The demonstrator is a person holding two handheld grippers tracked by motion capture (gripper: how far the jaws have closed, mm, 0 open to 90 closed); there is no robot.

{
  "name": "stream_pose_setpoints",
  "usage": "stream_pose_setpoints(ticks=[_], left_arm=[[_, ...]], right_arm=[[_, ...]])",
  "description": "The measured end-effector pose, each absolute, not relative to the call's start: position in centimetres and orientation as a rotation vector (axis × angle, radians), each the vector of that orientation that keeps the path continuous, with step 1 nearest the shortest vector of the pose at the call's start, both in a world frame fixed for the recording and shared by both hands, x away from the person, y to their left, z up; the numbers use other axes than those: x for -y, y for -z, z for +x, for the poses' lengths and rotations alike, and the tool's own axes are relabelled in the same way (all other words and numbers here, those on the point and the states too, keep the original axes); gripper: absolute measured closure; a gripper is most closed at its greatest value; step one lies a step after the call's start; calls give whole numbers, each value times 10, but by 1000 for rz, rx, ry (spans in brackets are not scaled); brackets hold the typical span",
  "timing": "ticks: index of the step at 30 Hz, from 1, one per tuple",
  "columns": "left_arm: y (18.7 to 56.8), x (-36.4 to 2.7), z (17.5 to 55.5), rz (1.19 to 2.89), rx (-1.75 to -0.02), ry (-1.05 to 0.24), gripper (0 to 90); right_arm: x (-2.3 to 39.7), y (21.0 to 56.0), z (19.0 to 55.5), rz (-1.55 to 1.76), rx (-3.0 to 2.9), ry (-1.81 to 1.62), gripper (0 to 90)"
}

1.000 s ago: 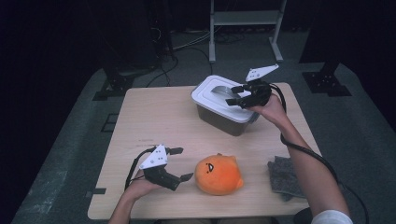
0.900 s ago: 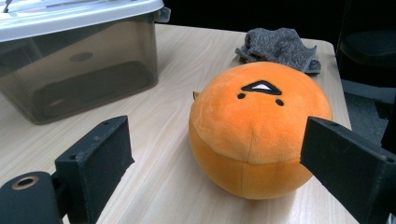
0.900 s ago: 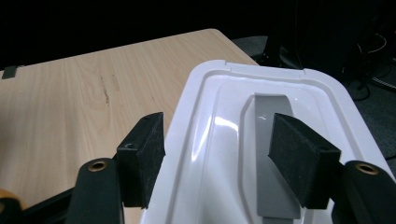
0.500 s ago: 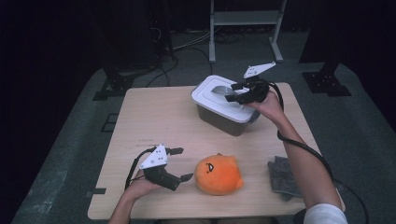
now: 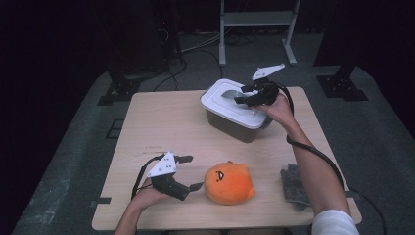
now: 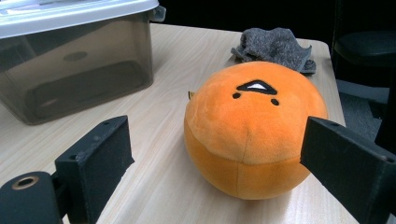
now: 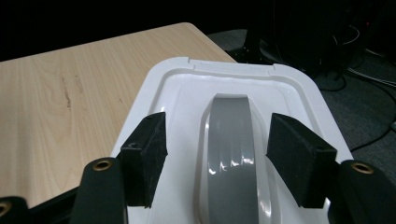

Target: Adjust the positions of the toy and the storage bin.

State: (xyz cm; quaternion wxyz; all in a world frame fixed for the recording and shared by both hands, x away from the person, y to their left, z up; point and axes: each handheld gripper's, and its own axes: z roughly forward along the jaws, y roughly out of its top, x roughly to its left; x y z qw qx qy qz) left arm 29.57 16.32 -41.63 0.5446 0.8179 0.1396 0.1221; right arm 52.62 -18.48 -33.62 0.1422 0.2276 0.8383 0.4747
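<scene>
Right gripper view: right gripper jaws are standing apart astride the grey arched handle of the white plastic lid, having just been closing slightly, pads not pressing. Lid is sitting on the smoky translucent bin, far right. Left gripper, near left, is gaping toward the round orange plush toy; nothing gripped.

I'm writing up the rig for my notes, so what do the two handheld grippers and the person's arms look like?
Both the left gripper and right gripper are black, with two flat rectangular jaws, a pale three-cornered top plate and a trailing black cable. The forearms are bare; a white sleeve covers the right upper arm.
</scene>
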Motion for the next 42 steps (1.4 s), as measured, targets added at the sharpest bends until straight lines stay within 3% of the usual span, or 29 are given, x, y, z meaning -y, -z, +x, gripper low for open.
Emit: stream_pose_setpoints(ticks=[8,18,42], left_arm=[[416,-163,296,1945,-324,-289,78],[416,-163,296,1944,-326,-289,78],[415,-162,294,1947,-325,-291,78]], right_arm=[[181,340,530,676,-2425,-1339,415],[178,348,532,683,-2418,-1316,651],[184,349,508,610,-2482,-1378,663]])
